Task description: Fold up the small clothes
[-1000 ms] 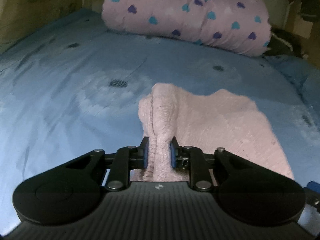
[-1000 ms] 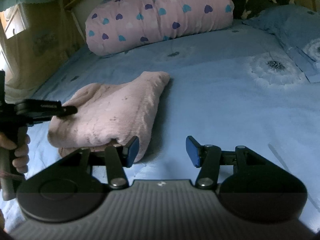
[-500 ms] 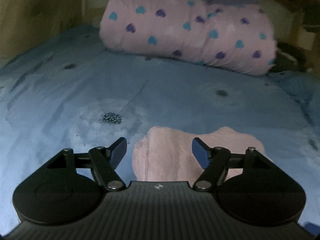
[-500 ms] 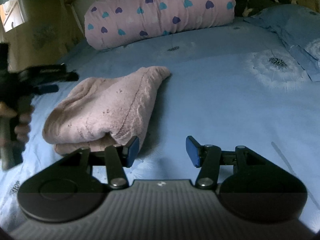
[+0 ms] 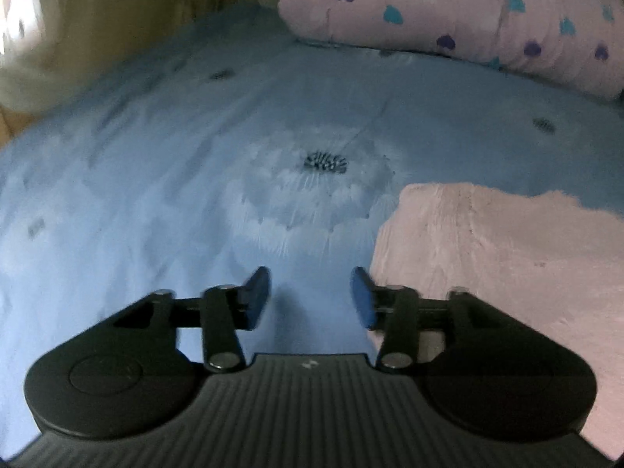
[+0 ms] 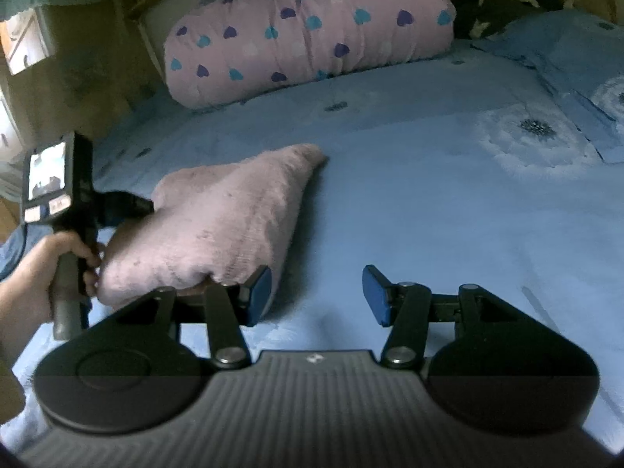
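Note:
A folded pale pink knit garment (image 6: 218, 218) lies on the blue bedsheet (image 6: 409, 210). In the left wrist view the garment (image 5: 499, 257) lies to the right of my left gripper (image 5: 310, 296), which is open and empty over bare sheet. My right gripper (image 6: 316, 294) is open and empty, just right of the garment's near edge, with its left fingertip (image 6: 259, 292) beside the fabric. The left gripper body, held in a hand, shows in the right wrist view (image 6: 74, 210) at the garment's left side.
A rolled pink quilt with blue and purple hearts (image 6: 308, 31) lies across the head of the bed, also in the left wrist view (image 5: 460, 15). A blue pillow (image 6: 577, 62) and a dark object (image 6: 503, 4) sit at the far right. A wall (image 5: 97, 19) borders the left.
My left gripper opened, let go of the pink garment and moved off to its left. The garment now lies folded on the sheet. The right gripper stayed open and nearly still.

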The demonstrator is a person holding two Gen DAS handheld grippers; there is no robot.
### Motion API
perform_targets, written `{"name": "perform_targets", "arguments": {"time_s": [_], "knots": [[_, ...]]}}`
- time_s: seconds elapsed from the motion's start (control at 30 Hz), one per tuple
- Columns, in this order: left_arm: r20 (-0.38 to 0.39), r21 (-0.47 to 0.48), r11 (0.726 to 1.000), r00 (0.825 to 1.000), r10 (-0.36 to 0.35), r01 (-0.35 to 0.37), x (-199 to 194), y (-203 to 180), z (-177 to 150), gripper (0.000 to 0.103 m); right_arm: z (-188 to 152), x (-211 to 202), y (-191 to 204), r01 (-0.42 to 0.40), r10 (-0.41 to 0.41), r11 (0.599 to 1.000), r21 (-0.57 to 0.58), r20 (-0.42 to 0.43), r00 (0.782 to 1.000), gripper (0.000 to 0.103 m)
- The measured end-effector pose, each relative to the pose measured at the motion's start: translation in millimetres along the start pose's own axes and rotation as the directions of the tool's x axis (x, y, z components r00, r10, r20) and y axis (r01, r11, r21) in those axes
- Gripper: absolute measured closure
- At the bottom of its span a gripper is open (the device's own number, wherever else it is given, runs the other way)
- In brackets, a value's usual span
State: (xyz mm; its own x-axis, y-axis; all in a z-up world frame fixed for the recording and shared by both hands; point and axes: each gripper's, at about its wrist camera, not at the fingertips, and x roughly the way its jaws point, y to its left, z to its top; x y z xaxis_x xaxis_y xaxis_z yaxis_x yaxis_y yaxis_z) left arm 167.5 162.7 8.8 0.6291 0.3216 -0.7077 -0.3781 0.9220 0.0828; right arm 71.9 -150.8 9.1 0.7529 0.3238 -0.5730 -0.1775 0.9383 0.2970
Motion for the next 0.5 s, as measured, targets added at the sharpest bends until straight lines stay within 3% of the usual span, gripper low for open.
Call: {"name": "perform_targets", "arguments": {"time_s": [0.07, 0.2, 0.27, 0.33, 0.4, 0.5], "knots": [[-0.006, -0.042, 0.998, 0.999, -0.047, 0.047, -15, 15, -3, 0.031, -1, -1, 1, -0.011, 0.011, 1.0, -0.01, 0.009, 1.0, 0.049], [-0.004, -0.032, 0.991, 0.991, -0.134, 0.134, -44, 24, -7, 0.023, -3, -2, 4, -0.02, 0.02, 0.999, -0.029, 0.023, 1.0, 0.049], [0.007, -0.031, 0.982, 0.982, -0.188, 0.188, -61, 26, -11, 0.021, -4, -2, 5, -0.023, 0.024, 0.999, -0.032, 0.029, 0.999, 0.049], [0.015, -0.05, 0.968, 0.969, -0.245, 0.246, -72, 29, -15, 0.011, -3, -2, 5, -0.028, 0.028, 0.999, -0.017, 0.039, 0.999, 0.049], [0.023, -0.083, 0.95, 0.954, -0.3, 0.301, -76, 32, -21, 0.007, -1, -1, 2, -0.049, 0.048, 0.999, 0.023, 0.048, 0.998, 0.034], [0.027, -0.11, 0.942, 0.948, -0.316, 0.317, -71, 32, -34, 0.006, 5, 5, -7, -0.096, 0.088, 0.989, 0.117, 0.069, 0.994, 0.03]]}}
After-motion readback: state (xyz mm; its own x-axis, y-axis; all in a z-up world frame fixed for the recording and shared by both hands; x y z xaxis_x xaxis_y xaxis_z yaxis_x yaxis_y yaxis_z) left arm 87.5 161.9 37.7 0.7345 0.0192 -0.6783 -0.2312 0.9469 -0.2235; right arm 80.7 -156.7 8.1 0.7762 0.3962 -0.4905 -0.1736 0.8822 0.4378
